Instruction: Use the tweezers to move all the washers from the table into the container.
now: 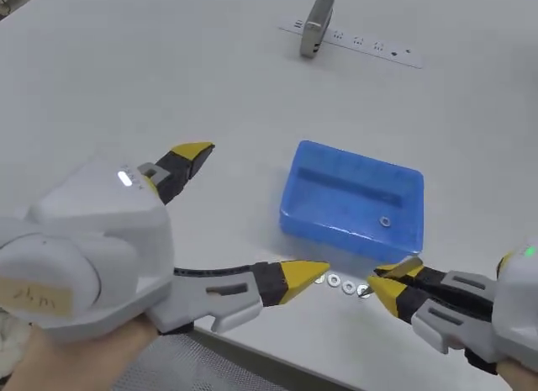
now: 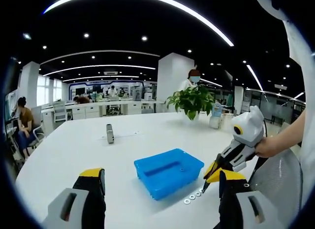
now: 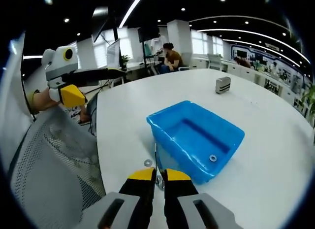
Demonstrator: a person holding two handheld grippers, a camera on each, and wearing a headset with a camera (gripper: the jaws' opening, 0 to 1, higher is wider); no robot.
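A blue container sits on the white table and has one washer inside. Three washers lie in a row on the table just in front of it. My right gripper is shut on thin metal tweezers, whose tips reach down beside the row, close to a washer. My left gripper stands wide open to the left of the container, with nothing between its jaws.
A white power strip and a grey block lie at the far side of the table. The table's near edge runs just below the grippers, over a mesh chair. A potted plant stands far off.
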